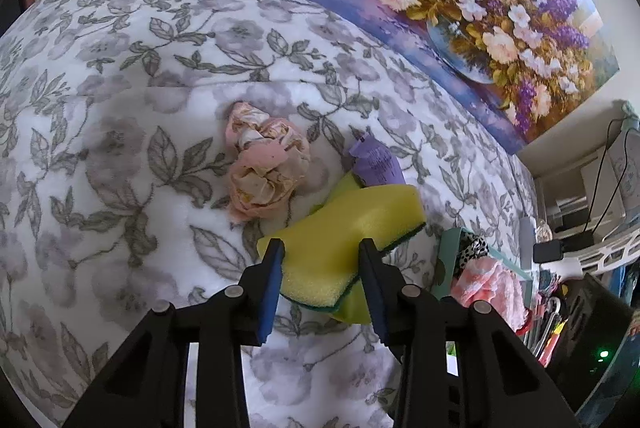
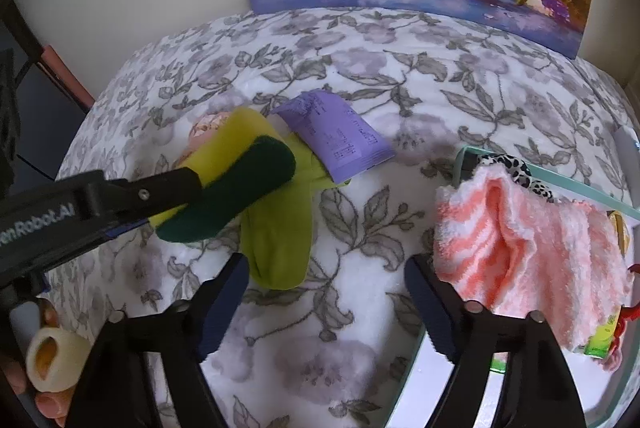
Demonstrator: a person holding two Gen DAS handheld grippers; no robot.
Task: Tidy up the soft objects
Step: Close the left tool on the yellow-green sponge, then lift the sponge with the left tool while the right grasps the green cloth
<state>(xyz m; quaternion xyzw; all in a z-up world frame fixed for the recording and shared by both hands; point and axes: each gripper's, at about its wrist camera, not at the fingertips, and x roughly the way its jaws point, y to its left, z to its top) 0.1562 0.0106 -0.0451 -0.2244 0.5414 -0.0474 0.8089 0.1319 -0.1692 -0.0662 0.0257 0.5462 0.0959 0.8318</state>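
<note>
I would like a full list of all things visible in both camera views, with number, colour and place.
yellow foam sponge with dark green scrub side: 1, held between the left gripper fingers above the blanket
lime green soft sock: 1, on the blanket under the sponge
purple flat packet: 1, beside the sock
crumpled pink floral cloth: 1, on the blanket
pink-and-white fluffy sock: 1, hanging over the box rim
teal-rimmed box: 1, at the right
grey floral blanket: 1, underneath everything
flower painting: 1, against the wall
left gripper: shut on the sponge
right gripper: open, empty
</note>
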